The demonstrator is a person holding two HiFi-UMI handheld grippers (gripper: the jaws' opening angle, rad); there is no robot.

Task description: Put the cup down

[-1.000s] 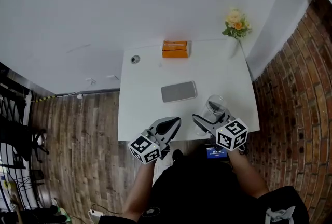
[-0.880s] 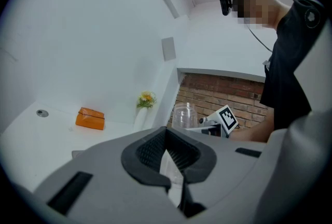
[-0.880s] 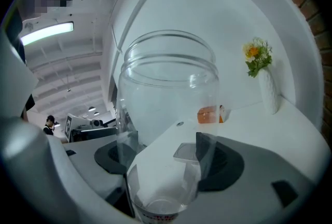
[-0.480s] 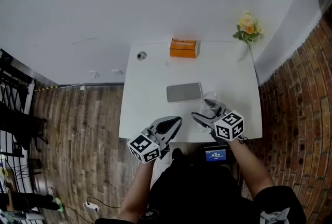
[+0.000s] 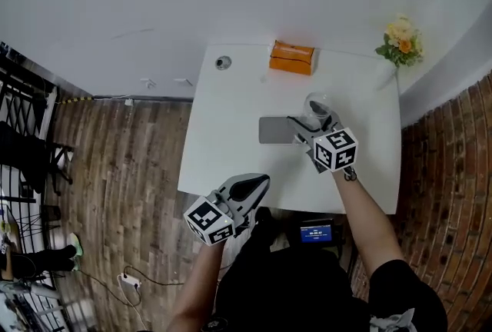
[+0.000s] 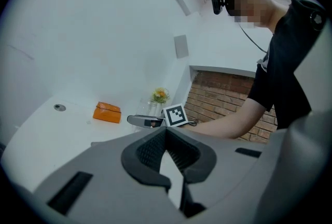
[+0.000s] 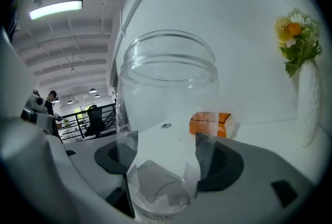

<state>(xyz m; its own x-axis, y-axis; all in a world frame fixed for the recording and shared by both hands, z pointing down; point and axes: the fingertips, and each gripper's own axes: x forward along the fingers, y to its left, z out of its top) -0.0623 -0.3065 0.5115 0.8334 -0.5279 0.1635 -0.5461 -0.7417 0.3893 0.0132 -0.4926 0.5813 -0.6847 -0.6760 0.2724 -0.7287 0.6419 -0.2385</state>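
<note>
Glass cup (image 5: 317, 104): clamped in right claw (image 7: 162, 149), over white bench (image 5: 223, 140), 3 o'clock of grey pad (image 5: 274, 130).
Left claw (image 5: 261, 180): closed, empty.

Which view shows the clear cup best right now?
Right gripper view: the clear cup fills the frame, clamped between the right gripper's jaws. Head view shows it small from above; left gripper view only faintly.

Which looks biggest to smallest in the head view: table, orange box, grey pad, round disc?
The table.
Then grey pad and orange box: about alike, and the right gripper covers part of the pad.
Smallest: round disc.
</note>
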